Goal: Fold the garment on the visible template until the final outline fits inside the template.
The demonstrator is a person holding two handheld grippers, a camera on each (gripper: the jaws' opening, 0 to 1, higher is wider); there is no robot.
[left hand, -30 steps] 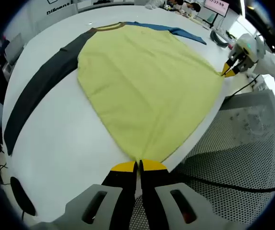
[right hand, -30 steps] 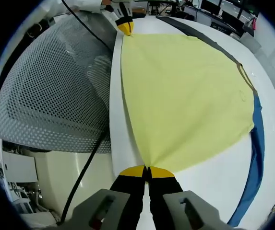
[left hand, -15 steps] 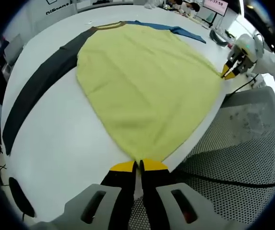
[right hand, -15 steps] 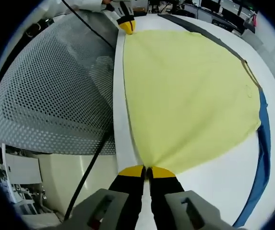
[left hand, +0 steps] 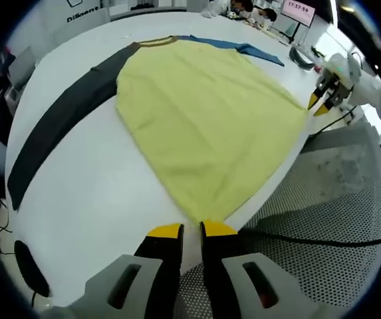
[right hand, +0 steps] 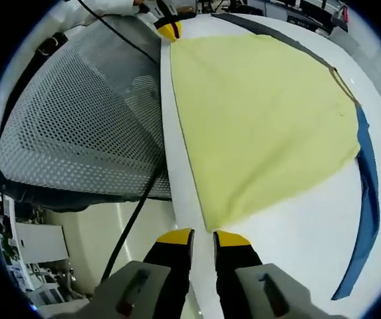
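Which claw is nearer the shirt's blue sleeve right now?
The right claw. The blue sleeve runs along the far edge of the yellow shirt on that claw's side. The left claw sits at the opposite hem corner, by the dark grey sleeve.

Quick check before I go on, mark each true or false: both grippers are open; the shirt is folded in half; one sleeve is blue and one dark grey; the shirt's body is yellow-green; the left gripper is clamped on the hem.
1. Both grippers, left gripper and right gripper, are open: true.
2. The shirt is folded in half: false, it lies spread flat on the white table.
3. One blue sleeve, one dark grey sleeve: true.
4. Body is yellow-green: true.
5. Left gripper clamped on the hem: false, its jaws are apart and hold nothing.
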